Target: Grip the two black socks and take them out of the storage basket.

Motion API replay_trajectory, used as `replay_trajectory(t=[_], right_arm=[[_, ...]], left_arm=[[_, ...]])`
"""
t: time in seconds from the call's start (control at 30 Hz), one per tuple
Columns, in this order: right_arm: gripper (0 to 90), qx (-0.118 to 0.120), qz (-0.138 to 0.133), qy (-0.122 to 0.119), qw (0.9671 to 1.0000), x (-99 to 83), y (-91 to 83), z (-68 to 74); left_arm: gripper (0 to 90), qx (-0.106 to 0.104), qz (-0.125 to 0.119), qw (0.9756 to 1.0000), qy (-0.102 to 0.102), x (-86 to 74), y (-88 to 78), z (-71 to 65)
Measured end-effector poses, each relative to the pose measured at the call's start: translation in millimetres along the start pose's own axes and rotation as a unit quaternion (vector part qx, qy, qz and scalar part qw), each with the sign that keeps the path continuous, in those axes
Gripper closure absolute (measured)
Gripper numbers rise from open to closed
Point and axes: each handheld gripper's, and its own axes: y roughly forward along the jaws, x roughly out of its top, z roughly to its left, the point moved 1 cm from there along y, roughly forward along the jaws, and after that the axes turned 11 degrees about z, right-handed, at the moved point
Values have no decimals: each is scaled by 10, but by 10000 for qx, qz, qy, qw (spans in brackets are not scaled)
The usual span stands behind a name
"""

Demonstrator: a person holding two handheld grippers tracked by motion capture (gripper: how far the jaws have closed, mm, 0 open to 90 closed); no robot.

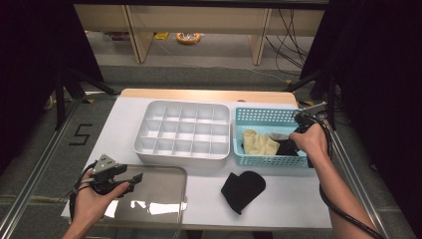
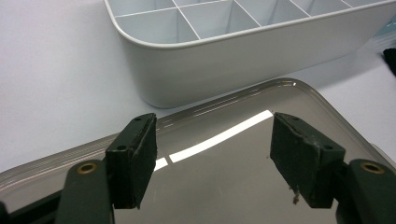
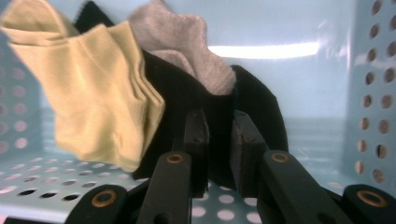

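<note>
My right gripper (image 3: 219, 140) reaches into the light blue perforated basket (image 1: 263, 115) at the table's right, shut on a fold of a black sock (image 3: 177, 93). That sock lies beneath a pale yellow sock (image 3: 98, 88) and a grey sock (image 3: 187, 42). From above, the hand covers most of the right gripper (image 1: 294, 141) beside the yellow sock (image 1: 259, 143). My left gripper (image 1: 132, 180) is held at the front left, open, with nothing between its jaws. It hovers over a clear smoky lid (image 2: 219, 196) lying flat on the table.
A white compartment tray (image 1: 181, 130) with several empty cells stands mid-table, its near wall (image 2: 210, 65) just beyond the lid (image 1: 149, 199). Another black sock (image 1: 243, 189) lies loose on the table in front of the basket. Dark stands flank the table.
</note>
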Motion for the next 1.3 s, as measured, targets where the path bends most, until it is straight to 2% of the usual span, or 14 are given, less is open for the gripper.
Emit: replay_trajectory(t=[0.07, 0.13, 0.17, 0.33, 0.37, 0.43, 0.47, 0.57, 0.67, 0.7, 0.87, 0.97, 1.23, 1.3], right_arm=[[791, 120, -6, 290, 9995, -24, -60, 79], [793, 30, -143, 99, 9998, -32, -119, 74], [794, 178, -154, 222, 9995, -40, -143, 107], [797, 319, -408, 77, 9986, -72, -261, 153], [797, 244, -478, -161, 9984, -78, -278, 131], [798, 399, -519, 65, 9978, -84, -326, 196], [798, 360, -616, -161, 9973, -83, -340, 175], [800, 331, -605, -258, 9973, -94, -387, 189], [801, 347, -695, -253, 9967, -101, -433, 204], [801, 511, -734, -6, 9960, -104, -444, 248], [801, 420, -855, -283, 9951, -109, -533, 230], [801, 464, -935, -270, 9942, -109, -578, 248], [801, 553, -1006, -303, 9929, -109, -635, 252], [800, 684, -799, -160, 9943, -110, -590, 281]], left_arm=[[313, -9, -38, 10000, -43, 1, 1, -9], [313, -12, -53, 10000, -48, 1, 0, -8], [313, -13, -59, 10000, -52, 0, 0, -7], [313, -15, -54, 10000, -49, 1, 1, -7], [313, -12, -54, 10000, -51, 1, 2, -7], [313, -14, -56, 10000, -46, 2, 0, -7], [312, -18, -65, 10000, -45, 1, -2, -7], [312, -33, -72, 9999, -71, -2, -3, -6], [312, -11, -76, 10000, -52, 0, -5, -3], [312, -31, -89, 9999, -75, 1, 0, -5], [312, 5, -17, 10000, 3, 2, -4, -3], [312, 7, -7, 10000, 6, 3, -7, 0], [311, 2, -16, 10000, 4, 4, -4, -6], [311, -3, -22, 10000, 7, 5, -6, -7]])
